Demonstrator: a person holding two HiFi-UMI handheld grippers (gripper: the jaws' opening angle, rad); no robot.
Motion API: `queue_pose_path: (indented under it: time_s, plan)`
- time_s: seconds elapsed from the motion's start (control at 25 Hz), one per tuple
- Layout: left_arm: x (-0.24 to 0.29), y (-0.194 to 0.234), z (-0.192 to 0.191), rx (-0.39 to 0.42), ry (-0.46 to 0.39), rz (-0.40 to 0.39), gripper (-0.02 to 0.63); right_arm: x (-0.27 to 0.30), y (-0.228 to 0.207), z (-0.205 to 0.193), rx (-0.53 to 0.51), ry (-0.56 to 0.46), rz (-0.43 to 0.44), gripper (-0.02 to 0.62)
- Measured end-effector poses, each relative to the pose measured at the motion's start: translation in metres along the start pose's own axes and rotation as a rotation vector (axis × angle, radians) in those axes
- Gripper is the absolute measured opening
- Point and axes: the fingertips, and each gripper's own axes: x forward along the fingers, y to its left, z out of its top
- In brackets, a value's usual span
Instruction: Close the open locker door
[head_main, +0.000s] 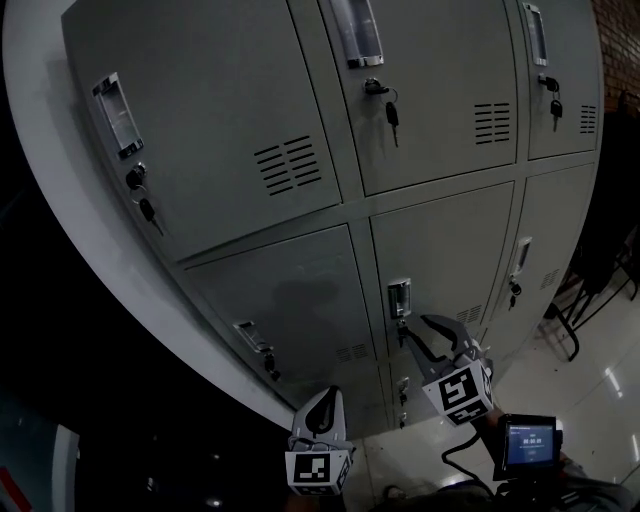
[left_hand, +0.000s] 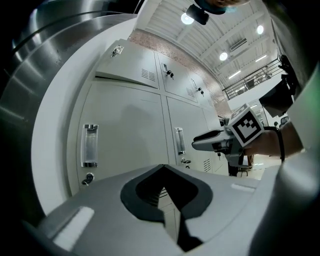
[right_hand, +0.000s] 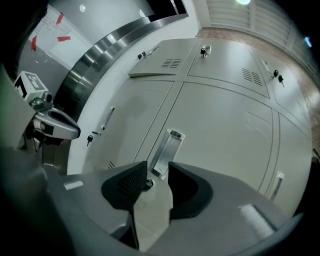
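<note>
The head view looks steeply down the lockers (head_main: 440, 90), with the left gripper (head_main: 320, 408) and right gripper (head_main: 432, 335) low in frame. The 2 gripper views face those same doors close up, tilted upward, each catching the other gripper.

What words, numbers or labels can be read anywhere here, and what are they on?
No text here is legible.
Small screen, lower right of the head view: lit lines, too small to read.
Wall sheet with red marks: blurred.
Locker label holders: no readable print.
Marker cubes: black-and-white square patterns only, no letters.
</note>
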Motion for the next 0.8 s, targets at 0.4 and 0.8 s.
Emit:
queue_pose_path:
  time_s: [0.4,0.8]
  plan:
    - [-0.022,-0.099,0.02,0.009,-0.002,-0.008,0.002,-0.112,-0.015,-0.022,0.047,-0.003,0.025,0.106]
    - [-0.081,-0.243,0.034,-0.002,-0.001,0.08,0.002,-0.269,-0.041,-0.053,0.055,-0.039,0.092,0.054]
